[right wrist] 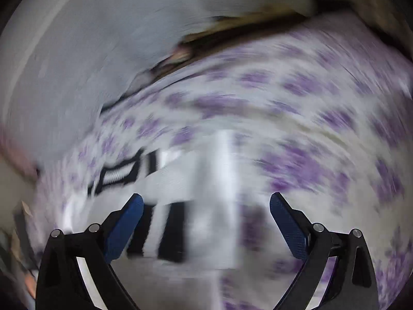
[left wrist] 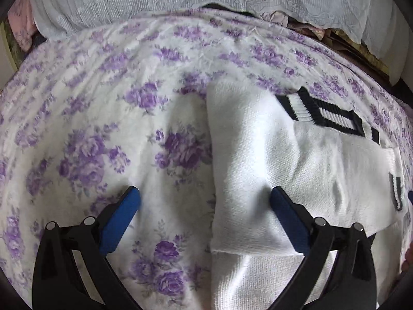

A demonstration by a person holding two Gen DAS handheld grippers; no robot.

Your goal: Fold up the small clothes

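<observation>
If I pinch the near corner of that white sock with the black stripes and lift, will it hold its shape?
Probably not. The white sock is soft knit, already dented and creased, so it would likely droop from the pinch. One layer lies folded over another, so that fold may fall open. It looks light and should drag rather than slide on the fuzzy floral blanket.

Coarse matt white knit garment (left wrist: pixel 271 155) with ribbed black trim on soft, fuzzy purple-flowered cloth bedspread (left wrist: pixel 103 129).

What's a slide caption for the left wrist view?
Open left tool poised over a folded white knit garment with black-and-white striped trim on a purple-floral bedspread.
</observation>
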